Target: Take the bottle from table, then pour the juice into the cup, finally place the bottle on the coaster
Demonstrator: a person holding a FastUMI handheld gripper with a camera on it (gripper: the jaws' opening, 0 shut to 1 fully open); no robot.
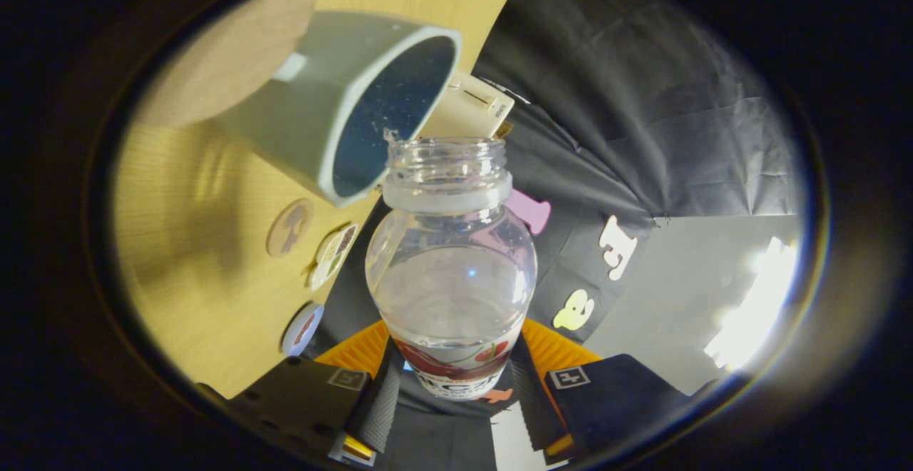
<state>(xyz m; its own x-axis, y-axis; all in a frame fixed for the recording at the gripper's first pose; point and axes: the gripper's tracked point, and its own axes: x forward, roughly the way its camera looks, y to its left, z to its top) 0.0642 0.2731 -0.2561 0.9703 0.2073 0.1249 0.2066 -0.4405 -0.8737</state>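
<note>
So the whole view is rolled way over: the light wood table (214,292) fills the left half of the frame, and the black cloth booth wall (642,100) takes the upper right, with a pale bright patch at lower right that's too blown out to make out.

Counting things: one bottle (451,271), one cup (356,100), one round wooden coaster (235,57), three small round stickers or discs (290,227) in a row on the wood at left centre, and one cream box (471,108) peeking out behind the cup's rim.

The bottle is clear, cap off, in the centre of the frame with its open mouth pointing up-frame, right beside the cup's lower rim. A bit of clear liquid sits in it. The grey cup with a dark blue inside is at upper centre-left, and the coaster is upper left, just beyond it.

The gripper (453,385) at the bottom centre is clamped on the bottle's labelled lower body, one finger on each side.
</note>
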